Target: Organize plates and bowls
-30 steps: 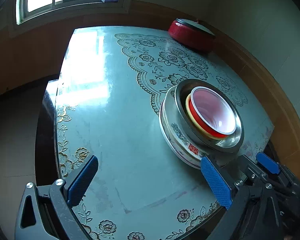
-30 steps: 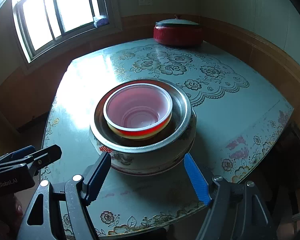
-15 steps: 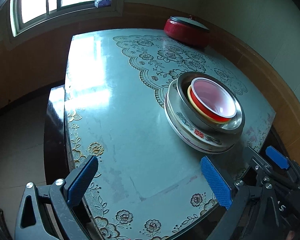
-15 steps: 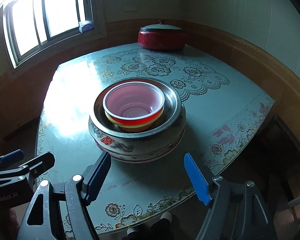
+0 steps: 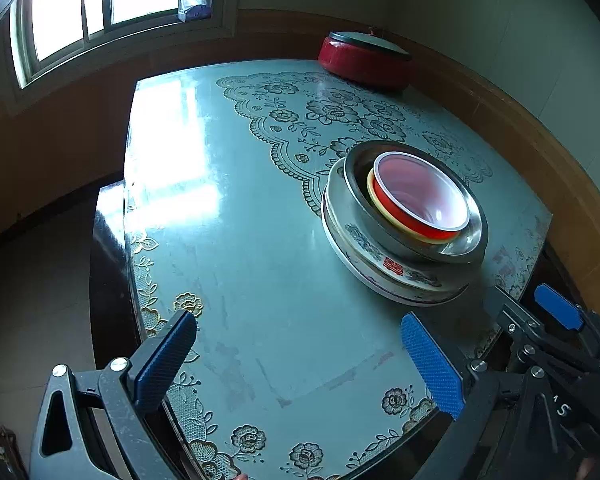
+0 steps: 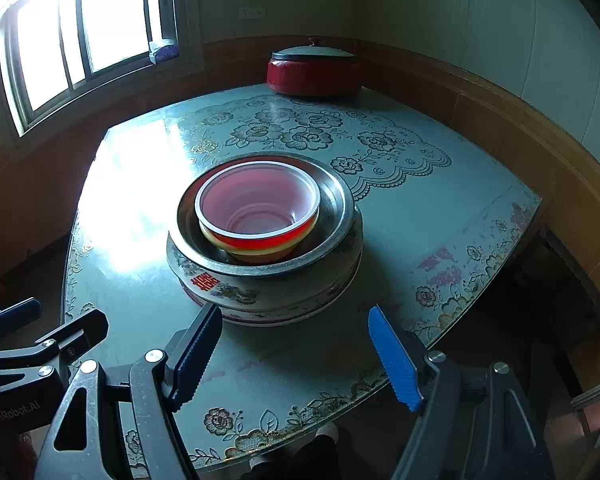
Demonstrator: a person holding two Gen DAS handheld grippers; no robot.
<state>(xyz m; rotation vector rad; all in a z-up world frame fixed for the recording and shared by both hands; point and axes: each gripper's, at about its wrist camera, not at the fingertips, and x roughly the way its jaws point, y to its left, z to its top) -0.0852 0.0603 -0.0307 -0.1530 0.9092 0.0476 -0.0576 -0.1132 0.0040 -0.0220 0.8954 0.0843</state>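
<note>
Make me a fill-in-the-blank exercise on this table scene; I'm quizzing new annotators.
1. The red bowl sits nested inside a ____ bowl.
2. The patterned porcelain dish is at the ____ of the stack.
3. The red pot at the table's far edge is covered by a ____.
4. Both hand-held grippers, left and right, hold ____.

Missing words: metal; bottom; lid; nothing

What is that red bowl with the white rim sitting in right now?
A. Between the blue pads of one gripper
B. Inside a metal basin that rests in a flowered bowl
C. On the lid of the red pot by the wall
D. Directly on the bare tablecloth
B: the red bowl is nested in the metal basin, which rests in the flowered bowl, while both grippers stand open and clear of the stack.
</note>
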